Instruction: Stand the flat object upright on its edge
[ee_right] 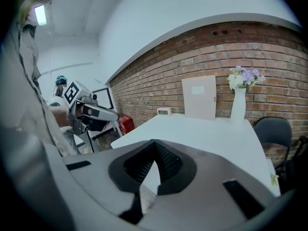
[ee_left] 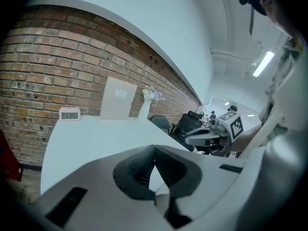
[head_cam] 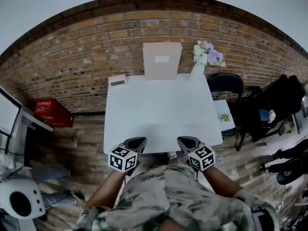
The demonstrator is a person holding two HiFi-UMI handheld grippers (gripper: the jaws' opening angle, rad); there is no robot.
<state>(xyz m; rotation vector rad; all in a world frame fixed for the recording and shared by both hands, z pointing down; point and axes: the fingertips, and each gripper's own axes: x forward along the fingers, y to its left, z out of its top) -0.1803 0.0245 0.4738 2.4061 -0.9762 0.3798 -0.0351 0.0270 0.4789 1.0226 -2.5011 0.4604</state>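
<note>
Head view: left claw (head_cam: 142, 140), right claw (head_cam: 181, 139) both closed, empty; flat board (head_cam: 162, 69) upright; clock (head_cam: 117, 81) digits blurred.

Nothing really readable here. The digital clock (ee_left: 70, 113) shows digits, too blurry though. The label (head_cam: 162, 59) on the flat white box (head_cam: 162, 72) is too small.

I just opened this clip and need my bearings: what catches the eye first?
A pale flat panel stands upright at the far edge of the white table, before the brick wall, with a clock on its left and a vase of flowers on its right. At the near edge, the left gripper and right gripper hover, fingers closed, holding nothing.
</note>
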